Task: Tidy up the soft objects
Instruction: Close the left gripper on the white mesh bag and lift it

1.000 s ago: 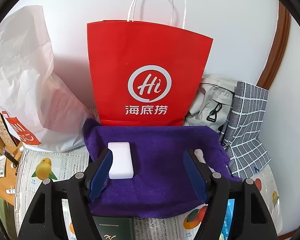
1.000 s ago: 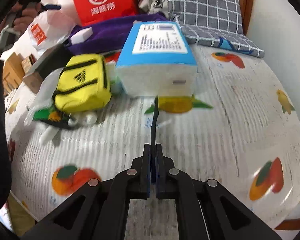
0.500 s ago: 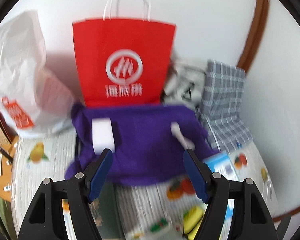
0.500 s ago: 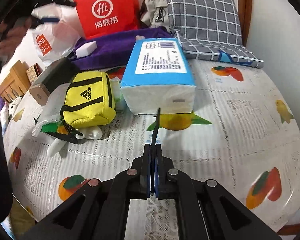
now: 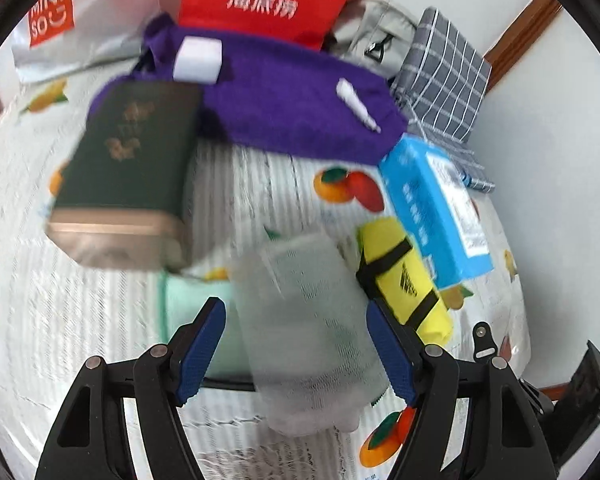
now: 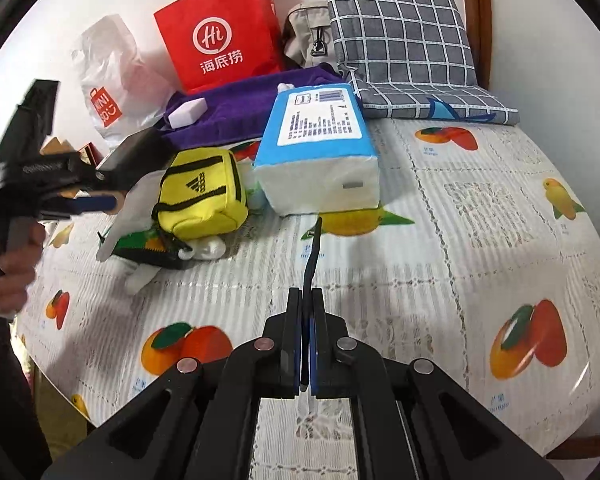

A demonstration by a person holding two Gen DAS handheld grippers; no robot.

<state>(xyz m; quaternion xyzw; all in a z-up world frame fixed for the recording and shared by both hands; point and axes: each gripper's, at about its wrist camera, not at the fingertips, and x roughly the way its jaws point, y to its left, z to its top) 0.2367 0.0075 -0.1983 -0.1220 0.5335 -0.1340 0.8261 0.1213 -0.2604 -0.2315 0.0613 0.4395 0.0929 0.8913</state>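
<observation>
**One of each on the fruit-print table**

Left to right: one dark green rectangular box (image 5: 128, 160), one translucent plastic bag (image 5: 308, 332) between the left gripper (image 5: 296, 352)'s parted jaws, one yellow zip pouch (image 5: 404, 280), one blue tissue pack (image 5: 436, 208). Right gripper (image 6: 306, 336)'s jaws closed, holding nothing.

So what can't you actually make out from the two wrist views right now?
- Clear pouch, left wrist view: motion blur hides its contents.
- Mint-green item, left wrist view: the pouch and left gripper cover most of it.
- Thin dark strip in the right gripper: seen edge-on, so unidentifiable.
- Grey bag, right wrist view: mostly behind the red bag and checked cushion.
</observation>
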